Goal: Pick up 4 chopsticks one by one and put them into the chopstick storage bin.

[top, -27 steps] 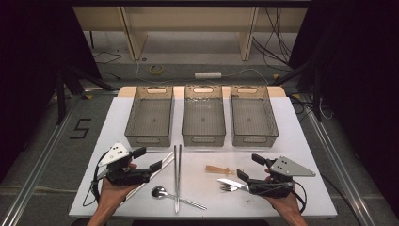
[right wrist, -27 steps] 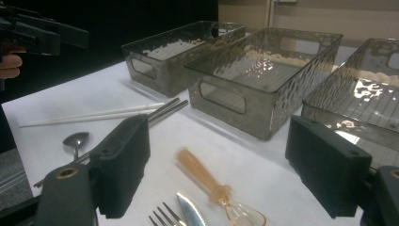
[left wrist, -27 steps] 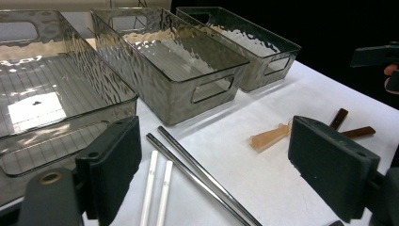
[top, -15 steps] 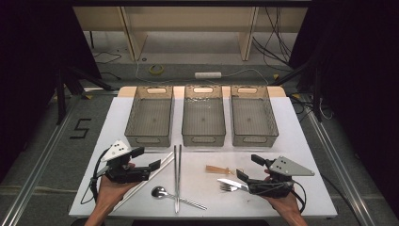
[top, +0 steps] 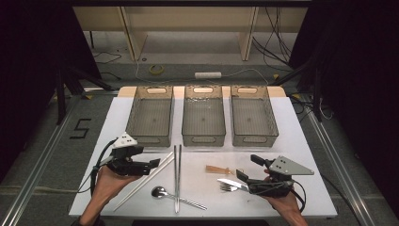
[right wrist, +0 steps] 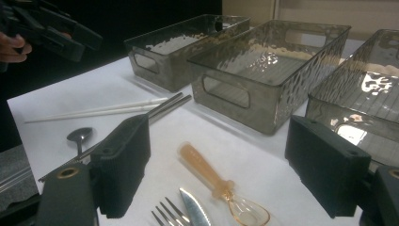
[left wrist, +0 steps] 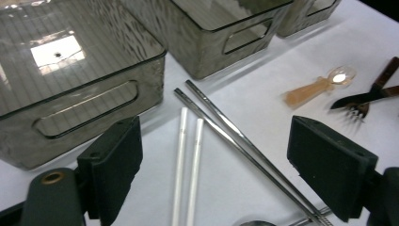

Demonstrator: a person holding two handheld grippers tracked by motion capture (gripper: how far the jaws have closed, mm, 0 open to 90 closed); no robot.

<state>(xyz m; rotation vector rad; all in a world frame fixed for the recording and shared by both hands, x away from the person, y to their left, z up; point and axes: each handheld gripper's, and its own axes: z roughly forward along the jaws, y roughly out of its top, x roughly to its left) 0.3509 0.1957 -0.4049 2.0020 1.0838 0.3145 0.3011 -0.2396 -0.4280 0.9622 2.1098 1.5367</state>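
My left gripper (top: 149, 165) hovers open over the upper end of a pair of white chopsticks (top: 141, 184); in the left gripper view (left wrist: 221, 162) its jaws stand wide with the white chopsticks (left wrist: 181, 174) and metal chopsticks (left wrist: 226, 132) between and beyond them. My right gripper (top: 248, 167) is open at the front right, just above a fork (top: 228, 187) and a knife (top: 230, 182). In the right gripper view (right wrist: 221, 165) an amber plastic spoon (right wrist: 202, 169) lies between the jaws, with the fork (right wrist: 167, 214) and knife (right wrist: 193, 209) near the bottom edge. Neither gripper holds anything.
Three smoky clear bins (top: 152, 117) (top: 203, 117) (top: 252, 117) stand in a row at the back of the white table (top: 301, 141). A metal spoon (top: 159, 191) lies at the front centre beside the metal chopsticks (top: 177, 174). The amber spoon (top: 220, 169) lies right of them.
My left gripper has edged a little forward and to the right, toward the bins. The right gripper and the cutlery have kept still.
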